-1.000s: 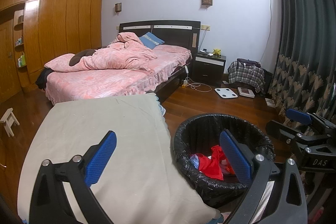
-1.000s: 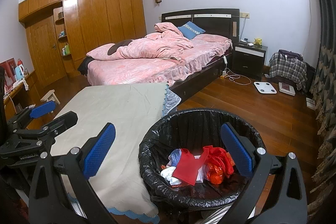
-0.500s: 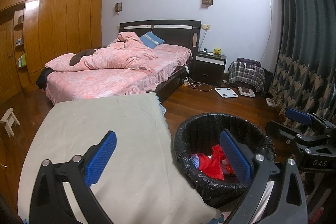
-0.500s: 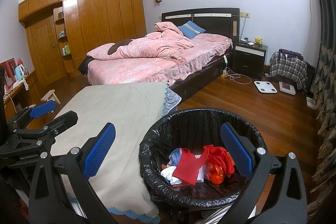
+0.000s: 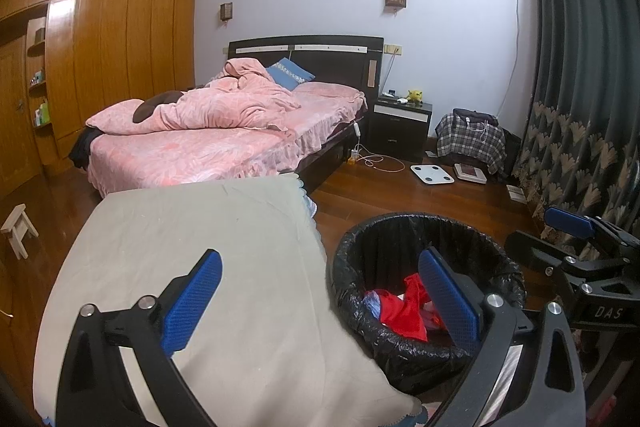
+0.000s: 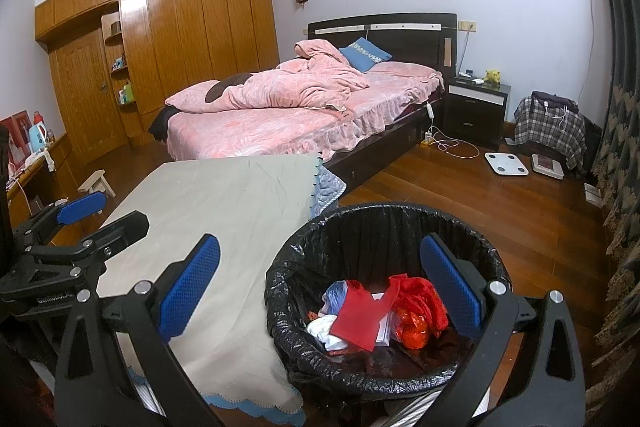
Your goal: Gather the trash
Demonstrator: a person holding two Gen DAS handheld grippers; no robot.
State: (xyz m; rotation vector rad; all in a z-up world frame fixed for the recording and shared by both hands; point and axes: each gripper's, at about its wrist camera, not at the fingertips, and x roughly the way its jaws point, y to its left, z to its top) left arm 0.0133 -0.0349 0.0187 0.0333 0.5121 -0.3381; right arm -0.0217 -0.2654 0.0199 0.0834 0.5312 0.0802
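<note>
Black-lined trash bin [image 6: 384, 379], red wrappers [image 6: 416, 311] inside; both hand-held grippers [image 5: 320, 301] [image 6: 320, 291] spread empty; "DAS" legible

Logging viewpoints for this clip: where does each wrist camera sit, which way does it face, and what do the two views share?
Left wrist: on the left gripper, open over the cloth-covered table, facing the bed; the right gripper shows at right.
Right wrist: on the right gripper, open above the lined trash bin, facing the bed; the left gripper shows at left.
Shared: table, bin with red trash, bed.
</note>
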